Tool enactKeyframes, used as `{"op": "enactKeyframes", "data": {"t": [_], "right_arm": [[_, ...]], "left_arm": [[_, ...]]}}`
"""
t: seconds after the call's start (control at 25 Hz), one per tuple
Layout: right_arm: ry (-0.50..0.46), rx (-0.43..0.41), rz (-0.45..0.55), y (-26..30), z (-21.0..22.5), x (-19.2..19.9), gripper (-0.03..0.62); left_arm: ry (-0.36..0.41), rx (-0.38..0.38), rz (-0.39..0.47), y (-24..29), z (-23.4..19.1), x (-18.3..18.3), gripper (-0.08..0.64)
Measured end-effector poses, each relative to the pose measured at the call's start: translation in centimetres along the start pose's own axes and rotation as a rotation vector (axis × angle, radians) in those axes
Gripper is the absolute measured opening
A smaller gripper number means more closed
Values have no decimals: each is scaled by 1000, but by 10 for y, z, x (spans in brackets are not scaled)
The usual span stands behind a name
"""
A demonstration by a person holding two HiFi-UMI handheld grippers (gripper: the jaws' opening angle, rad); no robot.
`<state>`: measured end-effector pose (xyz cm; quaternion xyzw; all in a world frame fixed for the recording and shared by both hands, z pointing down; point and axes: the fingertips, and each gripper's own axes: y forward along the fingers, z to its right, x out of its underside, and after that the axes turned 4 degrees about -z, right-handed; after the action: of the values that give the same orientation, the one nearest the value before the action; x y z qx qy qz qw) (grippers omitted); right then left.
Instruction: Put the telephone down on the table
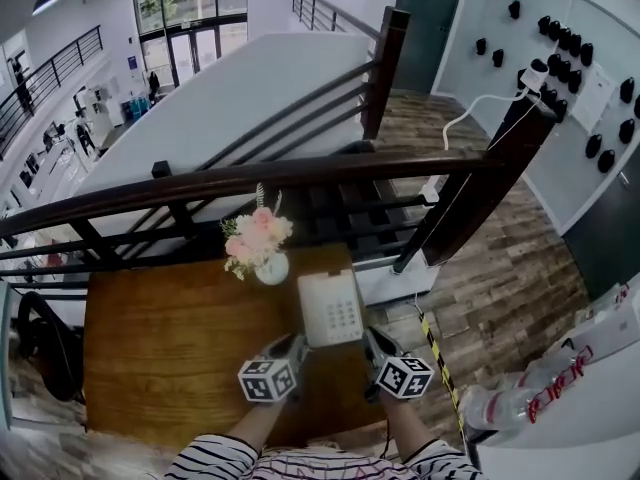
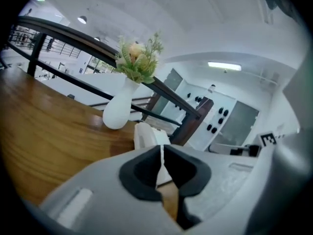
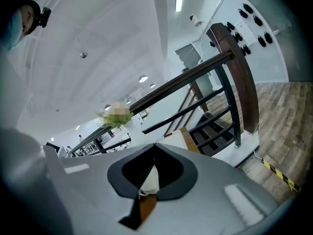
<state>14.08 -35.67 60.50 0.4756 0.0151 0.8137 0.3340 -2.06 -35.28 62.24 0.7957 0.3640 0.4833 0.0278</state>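
The white telephone (image 1: 331, 308) lies flat on the brown wooden table (image 1: 160, 338), keypad up, just in front of a white vase of pink flowers (image 1: 260, 245). My left gripper (image 1: 294, 347) hovers by the phone's near left corner and my right gripper (image 1: 375, 342) by its near right corner. Both are shut with nothing between the jaws. In the left gripper view the closed jaws meet at the gripper (image 2: 161, 156), with the telephone (image 2: 146, 134) and the vase (image 2: 119, 109) beyond. The right gripper (image 3: 154, 159) is closed too, the telephone (image 3: 173, 139) ahead of it.
A dark wooden railing (image 1: 250, 183) runs behind the table, with stairs (image 1: 340, 208) past it. A black chair (image 1: 45, 343) stands at the table's left. Right of the table are yellow-black floor tape (image 1: 437, 353) and a white counter (image 1: 560, 408) with a plastic bottle (image 1: 510, 400).
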Motion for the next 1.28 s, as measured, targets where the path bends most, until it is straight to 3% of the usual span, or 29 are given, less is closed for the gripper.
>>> {"op": "enactKeyframes", "data": {"t": [0.04,0.4,0.72,1.28], "right_arm": [[-6,-9,2,-8,-5,2,0],[-56,-78,-22,-71,-36,36,0],[-92,-87,-28,-129,-50,60,0],[-96,-103,-55,-201,-54,96,0]], "left_arm": [[12,-1,6,-7,5,3,4],[76,-14,51,-76,40,31,2],[125,-10,80,-130,86,62,2],[118,-30,70,-185,136,123,2]]}}
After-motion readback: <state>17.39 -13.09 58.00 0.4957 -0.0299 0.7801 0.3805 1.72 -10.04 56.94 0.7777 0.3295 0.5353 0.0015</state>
